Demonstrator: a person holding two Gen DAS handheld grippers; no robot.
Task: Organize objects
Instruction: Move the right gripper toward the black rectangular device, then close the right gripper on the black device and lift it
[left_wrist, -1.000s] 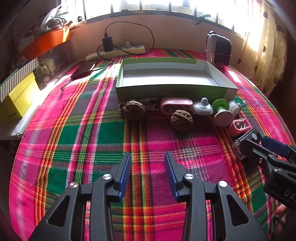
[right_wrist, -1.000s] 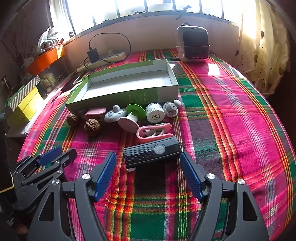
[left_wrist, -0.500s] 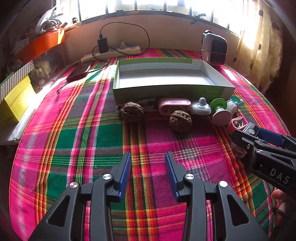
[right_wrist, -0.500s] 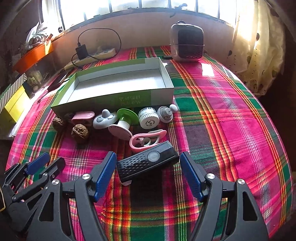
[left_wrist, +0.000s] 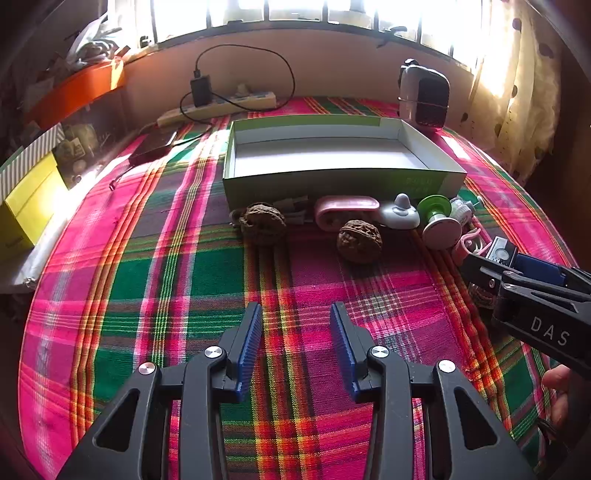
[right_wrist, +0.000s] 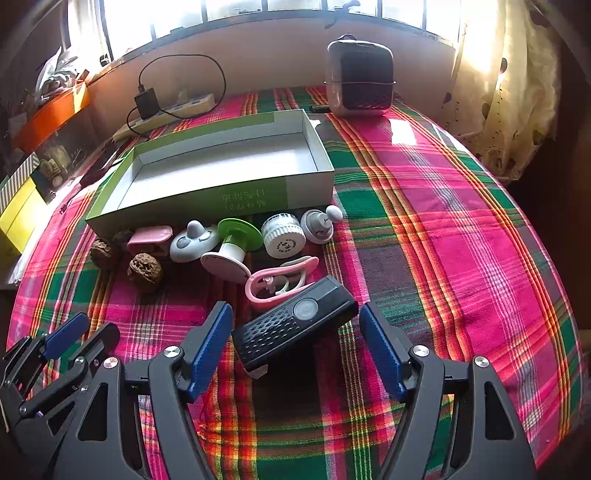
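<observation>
The right claw (right_wrist: 295, 347) has crept forward — its jaws, spread wide, now flank the black ridged device (right_wrist: 295, 325) near the plaid tabletop's (right_wrist: 461, 240) front edge, untouched. Left claw (left_wrist: 295, 343) open, empty — box (right_wrist: 207, 195) awaits.

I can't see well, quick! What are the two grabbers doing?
Left gripper: open, holding nothing.
Right gripper: open around the black remote, not squeezing it.

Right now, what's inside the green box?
Nothing visible: the green box shows a bare white floor in both views. Its near wall hides only the front strip of that floor. All small items lie outside, in front.
</observation>
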